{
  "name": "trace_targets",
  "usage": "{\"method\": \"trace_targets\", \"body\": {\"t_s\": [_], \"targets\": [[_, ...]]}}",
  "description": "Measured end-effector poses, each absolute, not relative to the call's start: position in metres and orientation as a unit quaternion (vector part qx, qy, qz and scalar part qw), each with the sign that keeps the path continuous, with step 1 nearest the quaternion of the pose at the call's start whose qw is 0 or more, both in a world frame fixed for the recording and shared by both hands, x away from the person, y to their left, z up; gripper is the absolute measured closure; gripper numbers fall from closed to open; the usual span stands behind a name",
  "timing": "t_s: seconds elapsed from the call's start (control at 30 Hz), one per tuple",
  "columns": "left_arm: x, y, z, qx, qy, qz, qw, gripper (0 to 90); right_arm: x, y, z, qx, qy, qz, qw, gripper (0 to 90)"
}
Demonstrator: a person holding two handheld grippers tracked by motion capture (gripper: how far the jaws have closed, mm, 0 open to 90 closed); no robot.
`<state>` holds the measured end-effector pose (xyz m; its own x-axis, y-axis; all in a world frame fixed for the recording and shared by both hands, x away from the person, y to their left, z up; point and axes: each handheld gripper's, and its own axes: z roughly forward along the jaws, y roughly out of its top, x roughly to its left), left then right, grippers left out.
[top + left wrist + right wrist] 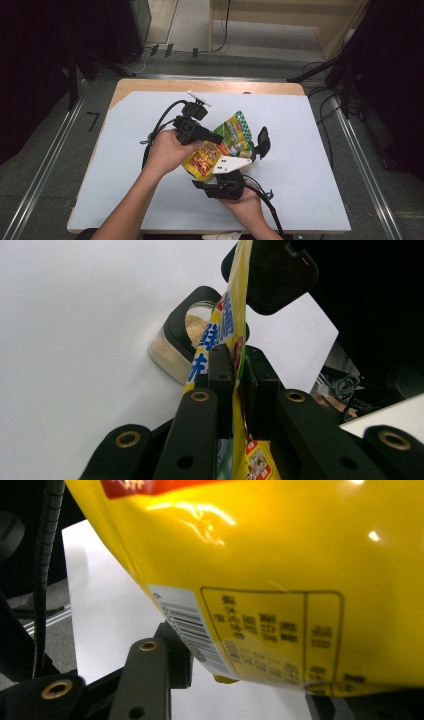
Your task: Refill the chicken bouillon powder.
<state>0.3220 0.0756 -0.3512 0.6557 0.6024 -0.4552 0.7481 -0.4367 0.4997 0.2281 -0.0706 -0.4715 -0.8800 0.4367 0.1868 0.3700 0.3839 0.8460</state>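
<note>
Left gripper (239,370) pinches the yellow seasoning pouch (216,150) by its edge, right gripper (240,680) half-open cradles its base, steadying it above the jar (186,340).

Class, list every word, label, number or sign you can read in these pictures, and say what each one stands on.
Yellow pouch, back: a barcode label and a printed table, too blurred to read.
Yellow pouch, edge between the left gripper's jaws: large blue characters, cut off and not readable.
Yellow pouch, front in the high view: red and green print, too small to read.
Nothing else carries text.
</note>
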Motion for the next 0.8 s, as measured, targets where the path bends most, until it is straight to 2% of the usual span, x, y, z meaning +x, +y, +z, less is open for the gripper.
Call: {"method": "trace_targets", "body": {"t_s": [0.8], "targets": [[0.331, 0.073, -0.369, 0.836, 0.4, -0.122, 0.356, 84.1, 0.224, -0.064, -0.477, 0.224, 0.843, 0.488, 0.025, 59.8]]}}
